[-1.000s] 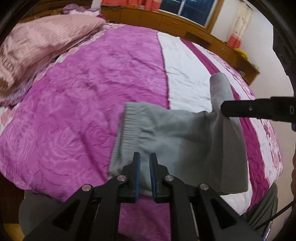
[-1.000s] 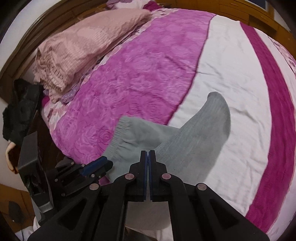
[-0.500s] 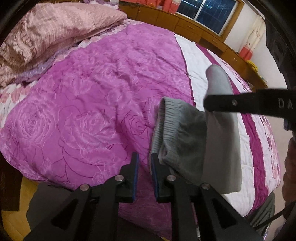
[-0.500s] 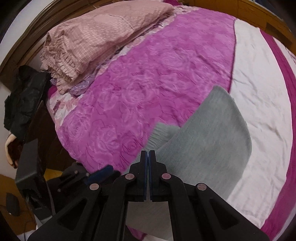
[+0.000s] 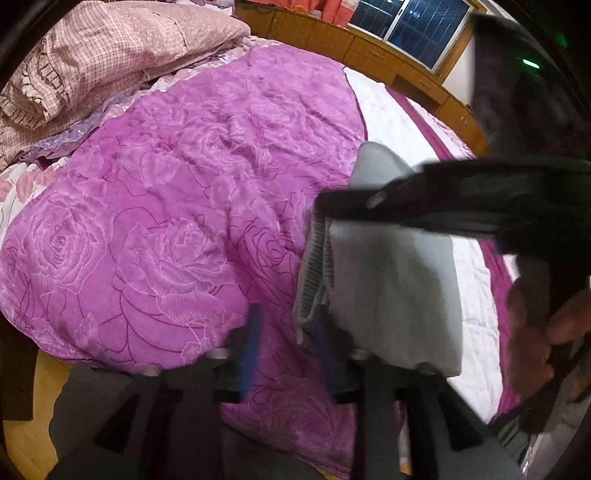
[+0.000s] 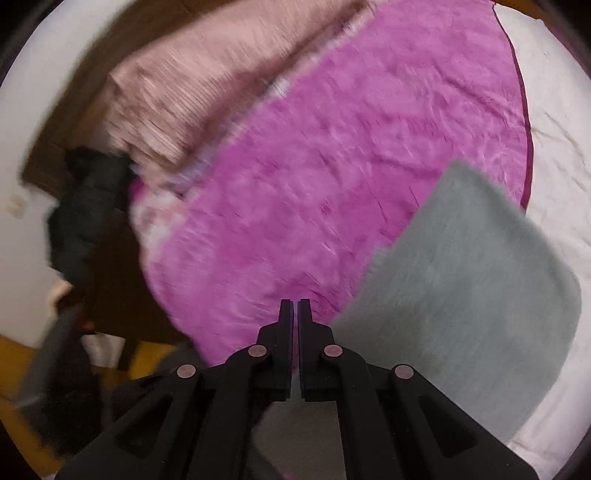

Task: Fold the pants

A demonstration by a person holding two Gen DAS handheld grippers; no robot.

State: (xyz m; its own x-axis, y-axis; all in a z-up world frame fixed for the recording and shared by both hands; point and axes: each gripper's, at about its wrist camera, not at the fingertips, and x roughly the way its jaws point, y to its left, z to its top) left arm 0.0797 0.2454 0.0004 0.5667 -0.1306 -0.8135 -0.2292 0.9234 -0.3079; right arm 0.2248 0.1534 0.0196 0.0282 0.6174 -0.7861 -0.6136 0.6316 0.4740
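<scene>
Grey pants (image 5: 391,295) lie folded in a narrow stack on the magenta bedcover (image 5: 166,221), with the ribbed waistband (image 5: 310,288) on their left edge. My left gripper (image 5: 288,350) is blurred and its jaws are opening. The waistband edge rests against its right pad (image 5: 325,354), and the gap between the pads shows only bedcover. My right gripper (image 5: 325,205) reaches across the pants from the right. In the right wrist view this gripper (image 6: 294,306) is shut over the bedcover, the pants (image 6: 461,277) lie to its right, and no cloth shows between the pads.
A pink checked quilt (image 5: 110,55) is heaped at the bed's far left. Wooden cabinets (image 5: 369,48) and a window (image 5: 417,29) line the far wall. Dark clothing (image 6: 85,210) hangs beside the bed. A hand (image 5: 535,332) is at the right. Yellow floor (image 5: 26,443) shows below the bed's near edge.
The left jaws have spread apart and released the waistband. The right gripper has carried the pant leg leftward over the rest and sunk lower, so the pants now lie as a narrower stack.
</scene>
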